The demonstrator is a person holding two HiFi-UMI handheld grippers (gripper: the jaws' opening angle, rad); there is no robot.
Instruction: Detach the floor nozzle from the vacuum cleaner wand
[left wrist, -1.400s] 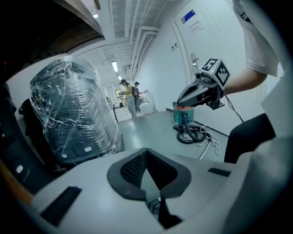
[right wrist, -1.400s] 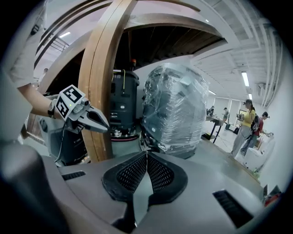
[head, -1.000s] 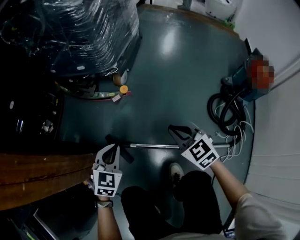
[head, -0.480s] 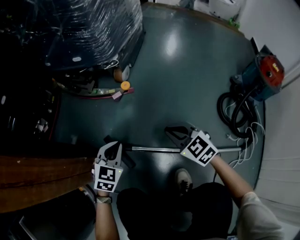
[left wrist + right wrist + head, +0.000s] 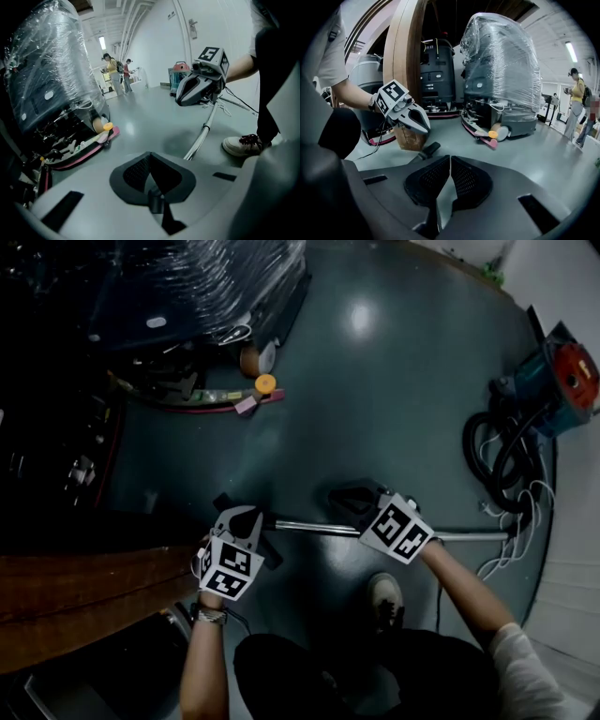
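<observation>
Both my jaws are clenched tight, with nothing in either. Head view: my left gripper (image 5: 240, 515) hangs over the black floor nozzle (image 5: 223, 502). My right gripper (image 5: 341, 497) hovers above the chrome wand (image 5: 314, 527), which lies flat across the grey floor (image 5: 375, 381). Left gripper view: pads pressed together, the wand runs off past my shoe (image 5: 241, 144). Right gripper view: pads meet at the tips, and the nozzle sits just ahead on the floor.

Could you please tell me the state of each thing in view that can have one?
Left gripper: shut, empty.
Right gripper: shut, empty.
Floor nozzle: at the wand's end, apparently attached.
Wand: lying flat on the floor.
Hose: coiled beside the vacuum cleaner.
</observation>
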